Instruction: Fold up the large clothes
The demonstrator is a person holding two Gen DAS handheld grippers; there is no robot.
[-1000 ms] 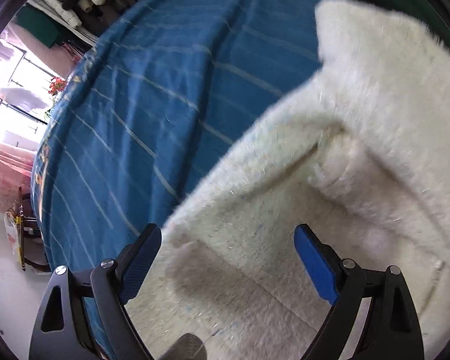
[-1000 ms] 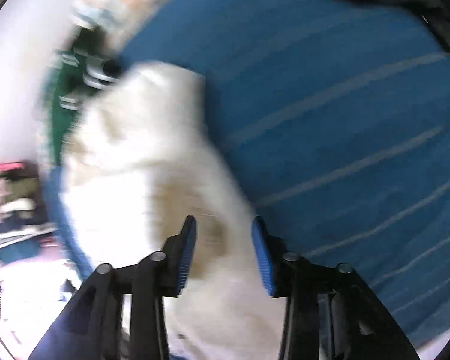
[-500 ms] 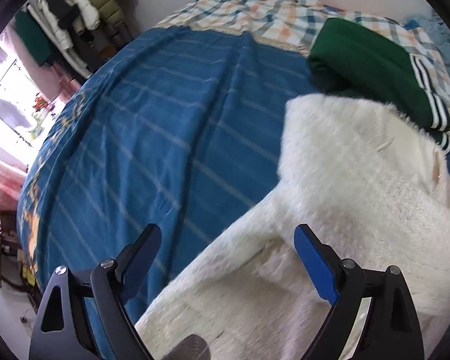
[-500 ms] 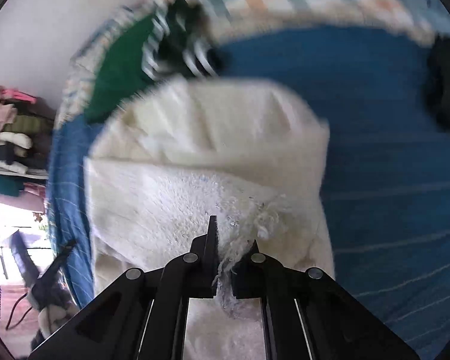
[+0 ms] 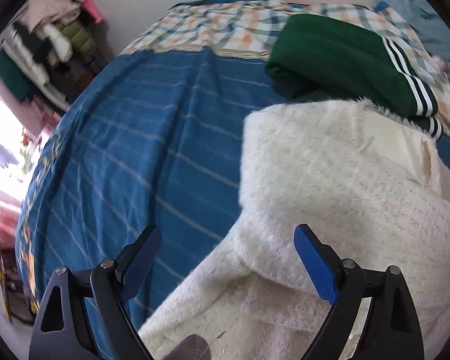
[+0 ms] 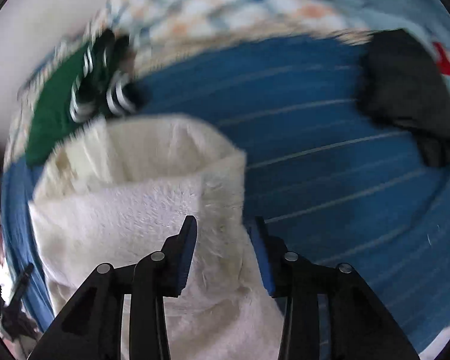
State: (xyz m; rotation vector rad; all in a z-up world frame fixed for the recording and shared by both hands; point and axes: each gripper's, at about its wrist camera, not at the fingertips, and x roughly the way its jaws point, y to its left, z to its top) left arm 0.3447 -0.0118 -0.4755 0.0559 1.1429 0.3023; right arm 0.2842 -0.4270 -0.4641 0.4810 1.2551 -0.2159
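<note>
The left claw (image 5: 226,258) is held wide open above the white fleece garment (image 5: 330,198), and nothing is gripped by it. The right claw (image 6: 223,237) is seen partly open; its jaws have just been opening, and the fleece lies under the gap, but it does not appear to be pressed by the pads. The garment is laid on the bed, folded over itself, with one thick flap doubled on top.

A risk can be judged here: because the pile is thick and springy, the upper flap may slide or open again once it is released, so the fold could be lost. If only loose fibres are caught at the next grip, the cloth may be pulled askew.

The garment is carried by a blue striped bedsheet (image 5: 141,150). Just behind it a folded green garment (image 5: 339,60) rests on a checked blanket (image 5: 225,27). A dark garment (image 6: 411,96) lies well apart. Farther away, piled clothes (image 5: 45,45) are seen by the wall.
</note>
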